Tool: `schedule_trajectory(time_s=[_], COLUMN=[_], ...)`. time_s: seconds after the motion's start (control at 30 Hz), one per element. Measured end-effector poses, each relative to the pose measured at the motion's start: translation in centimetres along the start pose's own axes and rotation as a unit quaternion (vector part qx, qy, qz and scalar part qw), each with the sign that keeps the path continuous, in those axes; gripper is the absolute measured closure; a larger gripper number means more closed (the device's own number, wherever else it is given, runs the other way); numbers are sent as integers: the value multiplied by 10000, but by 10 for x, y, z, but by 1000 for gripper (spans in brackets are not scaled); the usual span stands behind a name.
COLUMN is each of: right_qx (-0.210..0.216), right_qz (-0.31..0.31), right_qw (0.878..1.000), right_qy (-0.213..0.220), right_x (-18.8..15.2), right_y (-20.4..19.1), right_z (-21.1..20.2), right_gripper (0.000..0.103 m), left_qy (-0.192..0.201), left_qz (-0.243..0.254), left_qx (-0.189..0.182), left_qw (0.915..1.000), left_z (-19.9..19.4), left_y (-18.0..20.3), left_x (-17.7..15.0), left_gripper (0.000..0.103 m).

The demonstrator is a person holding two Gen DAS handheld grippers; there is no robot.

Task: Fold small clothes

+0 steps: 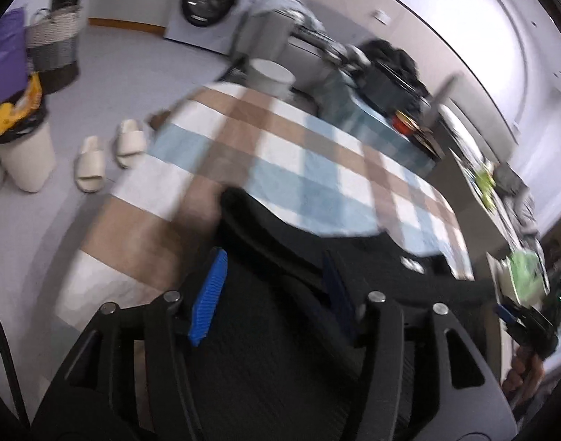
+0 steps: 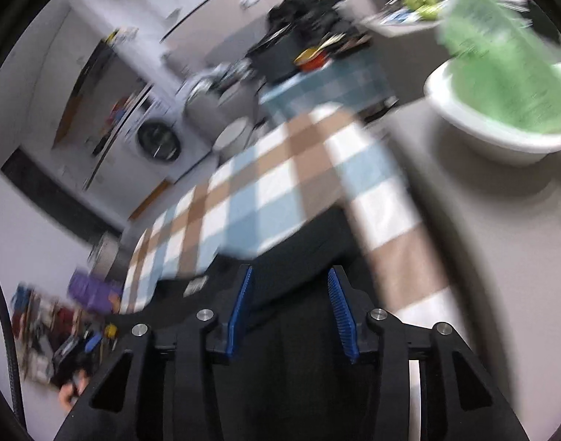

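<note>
A black garment lies on the near part of a table spread with a blue, brown and white checked cloth. My left gripper hangs over it, its blue pads standing apart, with black fabric under and between them but not pinched. In the right wrist view the same black garment reaches under my right gripper, whose blue pads are also spread and grip nothing. A small white label shows on the fabric. Both views are blurred.
A white bowl holding a green bag stands on the grey counter to the right. Dark clutter is piled at the table's far end. On the floor are pale slippers, woven baskets, a bin and a washing machine.
</note>
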State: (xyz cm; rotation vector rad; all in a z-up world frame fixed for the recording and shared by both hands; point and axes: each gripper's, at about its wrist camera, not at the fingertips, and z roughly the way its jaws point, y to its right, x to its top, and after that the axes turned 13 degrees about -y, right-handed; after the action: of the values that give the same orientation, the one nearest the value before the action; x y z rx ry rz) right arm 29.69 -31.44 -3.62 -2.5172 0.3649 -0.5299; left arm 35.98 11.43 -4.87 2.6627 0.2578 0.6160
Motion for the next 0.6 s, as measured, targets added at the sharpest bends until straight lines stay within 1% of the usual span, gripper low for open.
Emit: schedule_trajectory(time_s=[0.07, 0.13, 0.2, 0.27, 0.3, 0.4, 0.5, 0.6], right_qx=[84, 116, 246, 266, 289, 181, 163, 124], right_qz=[-84, -109, -47, 91, 151, 287, 386, 423], right_qw=[9996, 9989, 9979, 9973, 9971, 9970, 9969, 9974], right_qy=[-251, -440, -601, -677, -688, -689, -666, -562], right_x=[-7, -12, -14, -15, -15, -10, 1, 15], right_y=[-10, -19, -24, -25, -24, -22, -21, -28], right_z=[16, 35, 52, 64, 69, 80, 90, 92], right_gripper=[60, 60, 60, 60, 60, 60, 60, 58], left_qy=[-261, -479, -742, -892, -945, -1032, -984, -967], left_qz=[150, 144, 167, 208, 255, 327, 306, 291], left_qx=[-126, -214, -428, -460, -437, -347, -351, -358], left_qw=[9995, 9985, 9962, 9947, 9942, 9935, 9941, 9942], left_z=[13, 24, 38, 49, 53, 66, 74, 77], left_y=[15, 25, 34, 42, 45, 50, 51, 54], left_x=[-11, -18, -26, -31, -33, -33, -24, -11], left_gripper=[50, 50, 50, 50, 50, 48, 47, 46])
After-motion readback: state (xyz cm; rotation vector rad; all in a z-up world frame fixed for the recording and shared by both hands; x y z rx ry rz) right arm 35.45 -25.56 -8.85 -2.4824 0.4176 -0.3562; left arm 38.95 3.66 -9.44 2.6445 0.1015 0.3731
